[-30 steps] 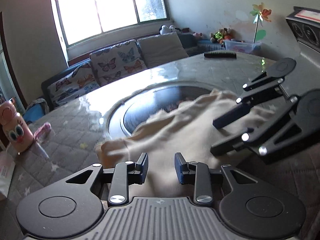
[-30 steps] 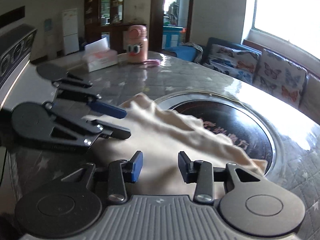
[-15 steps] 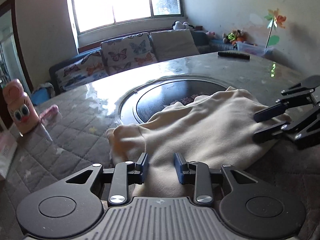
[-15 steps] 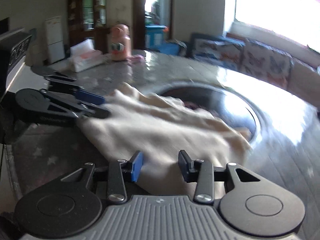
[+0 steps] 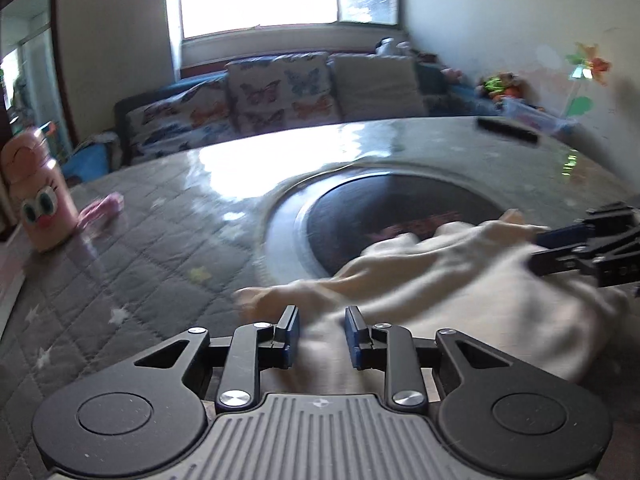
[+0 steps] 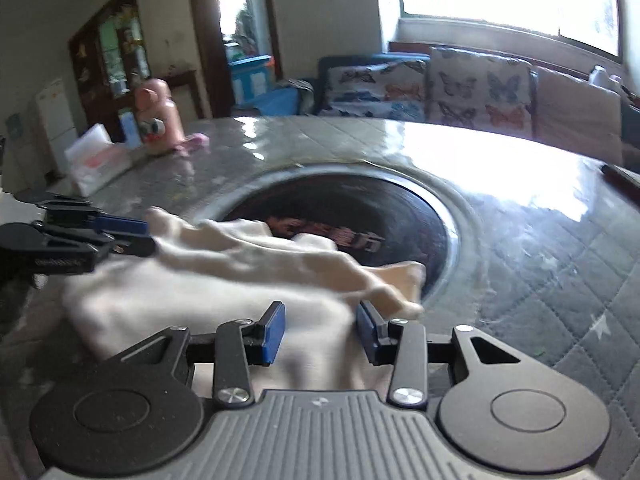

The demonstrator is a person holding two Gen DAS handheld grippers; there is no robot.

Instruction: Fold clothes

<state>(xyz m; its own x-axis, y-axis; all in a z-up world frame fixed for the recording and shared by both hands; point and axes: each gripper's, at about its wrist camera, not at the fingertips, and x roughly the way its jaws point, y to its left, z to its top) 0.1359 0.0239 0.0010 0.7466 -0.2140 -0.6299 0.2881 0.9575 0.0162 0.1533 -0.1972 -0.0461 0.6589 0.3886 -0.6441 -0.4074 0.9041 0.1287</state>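
While both jaws stand apart, one crumpled cream fleece garment (image 5: 460, 280) is straddled.
Left gripper (image 5: 322, 330) and right gripper (image 6: 320, 330) are held low, level; nothing is clamped.

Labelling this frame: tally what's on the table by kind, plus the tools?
Cloth: 1
Pink bottle: 1
Tissue pack: 1
Black remote: 1
Pink strap: 1
Tools: 2, left tool and right tool
Total: 7
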